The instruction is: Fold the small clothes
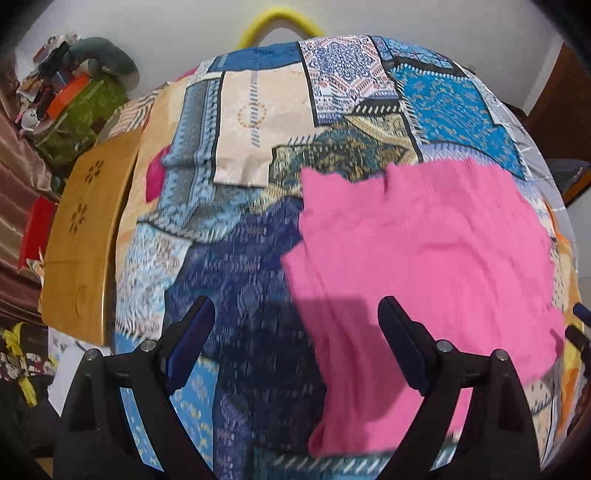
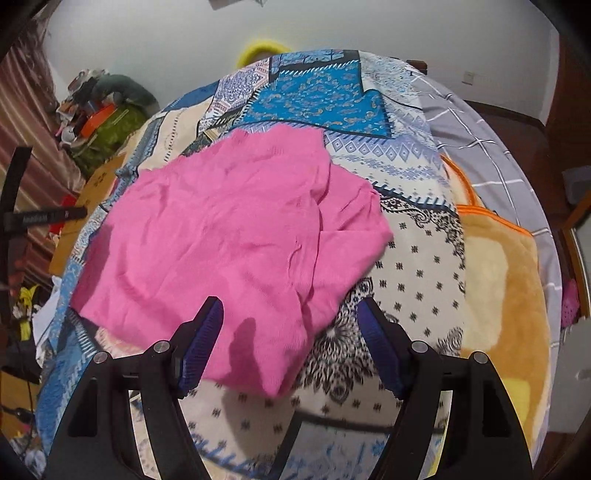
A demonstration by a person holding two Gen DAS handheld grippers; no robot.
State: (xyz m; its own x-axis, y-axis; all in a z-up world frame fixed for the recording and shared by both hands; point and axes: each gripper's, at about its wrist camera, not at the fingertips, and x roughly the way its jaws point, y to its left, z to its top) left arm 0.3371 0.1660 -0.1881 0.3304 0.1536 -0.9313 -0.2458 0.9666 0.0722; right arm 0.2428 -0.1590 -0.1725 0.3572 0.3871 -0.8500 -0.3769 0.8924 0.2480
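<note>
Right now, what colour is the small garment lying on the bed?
Plain pink garment, clearest in the right wrist view.

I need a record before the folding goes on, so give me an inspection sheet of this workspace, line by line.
Surface: bed with patchwork bedspread, blue, cream and patterned panels.
Job's things: one pink garment lying loose and wrinkled on the bedspread, partly doubled over on one side, not neatly folded.
Clutter: orange plush blanket and grey checked sheet at one edge of the bed; wooden board at the other.
Grippers: left gripper and right gripper both open, fingers above the cloth, holding nothing.
Cables: nothing seen clearly.
Surroundings: white wall, yellow hoop behind the bed, heaped items and a striped curtain to the side.
</note>
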